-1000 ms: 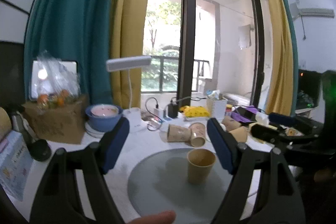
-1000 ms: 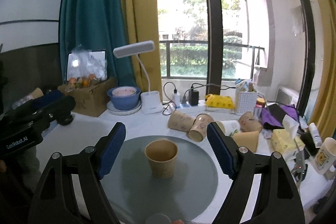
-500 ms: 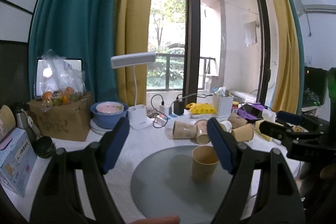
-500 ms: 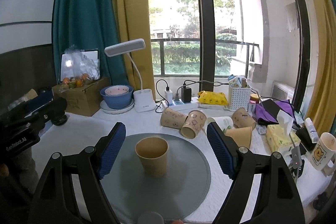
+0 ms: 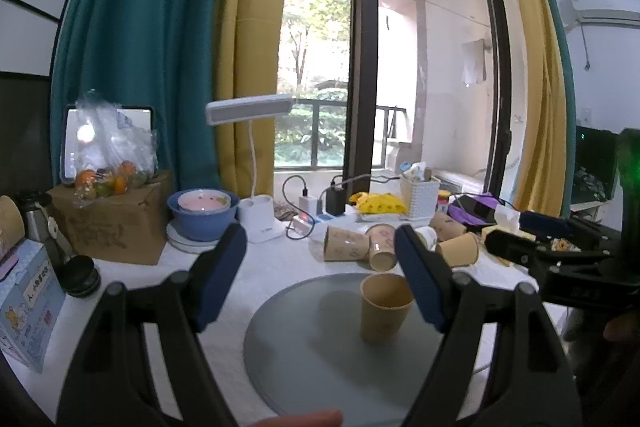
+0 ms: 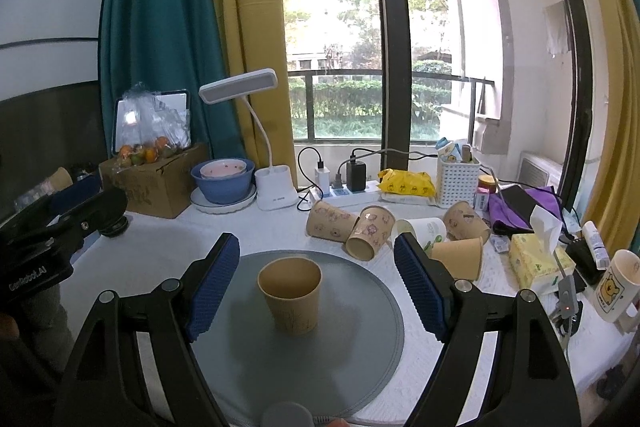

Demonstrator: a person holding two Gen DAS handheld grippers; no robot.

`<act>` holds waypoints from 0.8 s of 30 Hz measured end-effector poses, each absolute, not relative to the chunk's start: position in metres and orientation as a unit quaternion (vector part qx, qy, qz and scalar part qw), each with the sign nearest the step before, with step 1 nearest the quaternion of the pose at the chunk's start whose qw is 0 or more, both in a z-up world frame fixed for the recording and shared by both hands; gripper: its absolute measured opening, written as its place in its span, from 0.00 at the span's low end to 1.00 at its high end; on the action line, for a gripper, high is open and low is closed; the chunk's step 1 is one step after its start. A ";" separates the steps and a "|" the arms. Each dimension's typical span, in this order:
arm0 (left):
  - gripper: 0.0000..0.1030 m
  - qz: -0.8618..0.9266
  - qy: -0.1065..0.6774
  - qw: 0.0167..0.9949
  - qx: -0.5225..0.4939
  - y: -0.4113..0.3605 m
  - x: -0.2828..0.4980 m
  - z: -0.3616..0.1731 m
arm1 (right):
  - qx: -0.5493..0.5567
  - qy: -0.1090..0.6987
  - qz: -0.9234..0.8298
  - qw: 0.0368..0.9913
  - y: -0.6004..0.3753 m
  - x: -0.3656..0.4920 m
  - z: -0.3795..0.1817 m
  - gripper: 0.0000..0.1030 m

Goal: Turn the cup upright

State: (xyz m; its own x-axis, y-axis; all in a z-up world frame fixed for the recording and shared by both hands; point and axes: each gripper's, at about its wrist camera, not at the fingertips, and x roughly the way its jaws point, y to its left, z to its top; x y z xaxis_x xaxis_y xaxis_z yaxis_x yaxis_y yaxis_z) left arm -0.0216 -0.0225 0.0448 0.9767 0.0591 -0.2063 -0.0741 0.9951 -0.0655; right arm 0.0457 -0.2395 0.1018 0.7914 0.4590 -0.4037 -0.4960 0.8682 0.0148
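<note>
A brown paper cup (image 6: 290, 295) stands upright, mouth up, on a round grey mat (image 6: 320, 359); it also shows in the left wrist view (image 5: 384, 307) on the mat (image 5: 312, 347). My right gripper (image 6: 316, 283) is open and empty, held above the mat, its blue pads on either side of the cup and apart from it. My left gripper (image 5: 320, 279) is open and empty, above the mat to the cup's left. Each gripper shows at the edge of the other's view.
Several paper cups (image 6: 368, 231) lie on their sides behind the mat. A desk lamp (image 6: 272, 187), blue bowl (image 6: 222, 181), cardboard box with fruit (image 6: 154, 179), power strip (image 6: 344, 191), white basket (image 6: 458, 183), tissue pack (image 6: 536, 259) and mug (image 6: 616, 287) crowd the table.
Both grippers have pulled back and risen slightly, staying open. The cup stands still on the mat.
</note>
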 end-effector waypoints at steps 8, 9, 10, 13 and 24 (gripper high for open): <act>0.75 0.031 0.104 0.993 -0.038 -0.024 -0.022 0.044 | -0.045 0.205 0.253 0.944 -0.238 0.047 0.100 0.80; 0.75 0.031 0.104 0.993 -0.038 -0.023 -0.022 0.044 | -0.046 0.205 0.253 0.944 -0.238 0.047 0.100 0.80; 0.75 0.031 0.104 0.993 -0.038 -0.024 -0.022 0.044 | -0.045 0.205 0.253 0.945 -0.238 0.047 0.100 0.80; 0.75 0.031 0.104 0.993 -0.038 -0.024 -0.022 0.044 | -0.045 0.205 0.252 0.945 -0.238 0.047 0.100 0.80; 0.75 0.028 0.105 0.993 -0.038 -0.029 -0.024 0.042 | -0.045 0.206 0.253 0.944 -0.237 0.047 0.099 0.80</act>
State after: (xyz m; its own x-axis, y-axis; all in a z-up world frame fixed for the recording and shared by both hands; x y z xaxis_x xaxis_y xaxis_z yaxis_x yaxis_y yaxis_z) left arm -0.0237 -0.0286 0.0416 0.9765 0.0476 -0.2101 -0.0634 0.9956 -0.0688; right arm 0.0472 -0.2371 0.0986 0.7871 0.4586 -0.4126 -0.4961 0.8681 0.0187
